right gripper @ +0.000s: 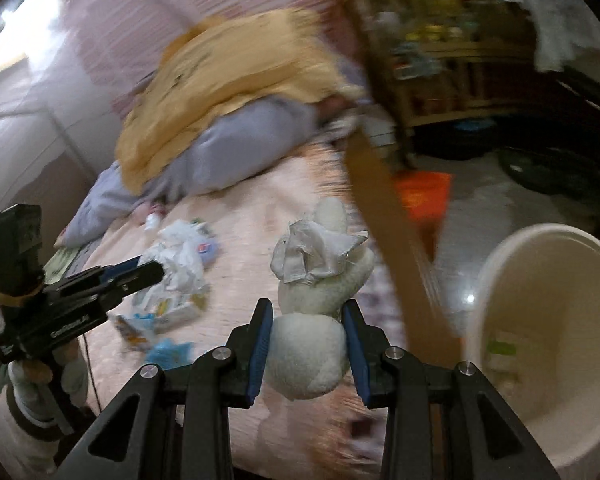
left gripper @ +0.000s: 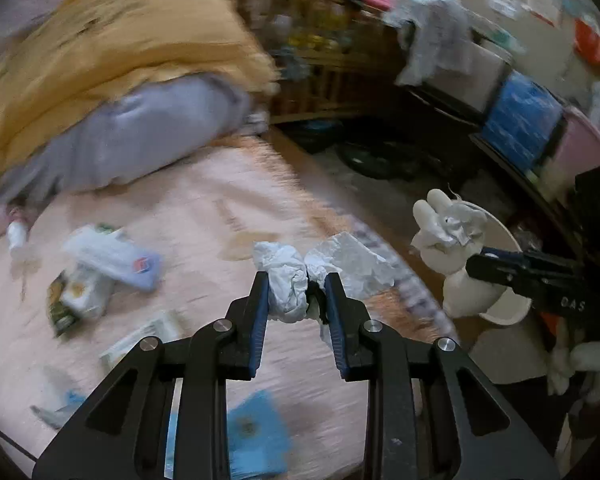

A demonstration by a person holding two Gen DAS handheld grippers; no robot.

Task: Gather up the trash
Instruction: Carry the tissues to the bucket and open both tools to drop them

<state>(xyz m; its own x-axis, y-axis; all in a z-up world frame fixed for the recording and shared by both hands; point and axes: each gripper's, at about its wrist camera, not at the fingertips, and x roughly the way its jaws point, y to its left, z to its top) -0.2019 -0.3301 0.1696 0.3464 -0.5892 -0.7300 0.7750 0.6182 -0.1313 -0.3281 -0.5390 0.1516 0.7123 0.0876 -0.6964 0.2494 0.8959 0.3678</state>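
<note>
My left gripper [left gripper: 297,280] is shut on a crumpled white tissue [left gripper: 288,276] above the pink bed sheet [left gripper: 204,200]. In the right wrist view the left gripper [right gripper: 158,272] comes in from the left with the tissue wad [right gripper: 182,260] at its tip. My right gripper [right gripper: 307,308] is shut on a white fluffy thing [right gripper: 304,348] like a plush toy or glove, with a crumpled tissue [right gripper: 316,256] caught on its top. From the left wrist the right gripper [left gripper: 474,264] and its fluffy load [left gripper: 440,236] hang beside a white bucket [left gripper: 508,308]. That bucket [right gripper: 540,240] stands open on the floor at the right.
Several packets and wrappers [left gripper: 112,256] lie on the sheet, with a blue wrapper [left gripper: 256,428] near me. A yellow blanket [left gripper: 112,48] and a lavender pillow [left gripper: 148,132] fill the bed's far end. The wooden bed edge [right gripper: 384,216], a wooden shelf [right gripper: 452,52] and dark floor clutter [left gripper: 380,156] lie beyond.
</note>
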